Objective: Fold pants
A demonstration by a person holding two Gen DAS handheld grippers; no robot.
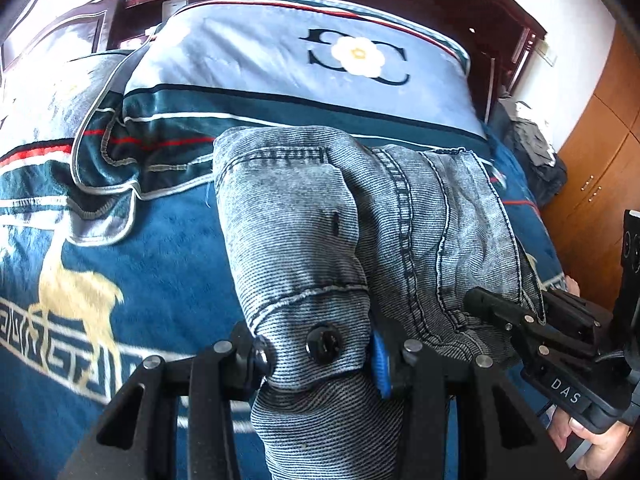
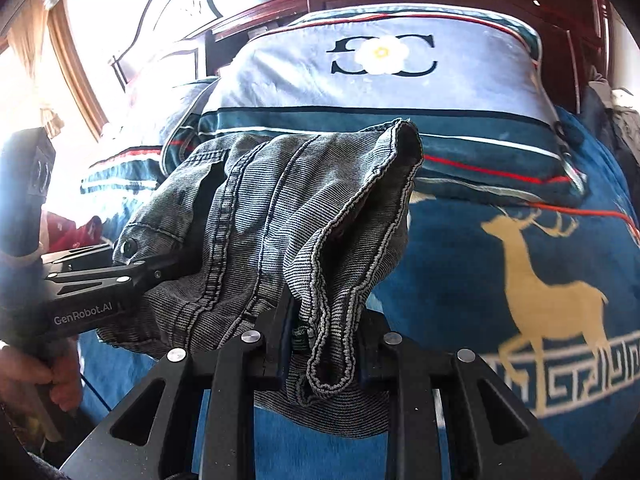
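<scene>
Behind everything stands a dark red wooden headboard (image 2: 280, 8), and the bed is covered with a blue blanket (image 1: 168, 240) showing a golden deer, with a pale blue pillow (image 1: 280, 60) lying ahead of both tongs.

Grey denim pants (image 1: 304, 216) hang between the two tongs, lifted off the blanket at the near end. The left tongs (image 1: 320, 356) pinch the waistband corner where the black button (image 1: 324, 342) sits; the cloth fills the gap between the pads. The right tongs (image 2: 324, 356) are nearly pressed together and pinch the other edge, where a stitched hem curls over them. From the left wrist view, the right tongs (image 1: 516, 320) are just beside the left ones, to the right, so the held edge is bunched, not stretched.

The long axis of the pants runs straight forward from both tongs, toward the pillow, and the far part rests near its lower border. Both hands are equally near the cloth, since both hold it. I judge that the coming move depends on this line: carrying the held end forward over the far end, or drawing the tongs apart to flatten the edge.
</scene>
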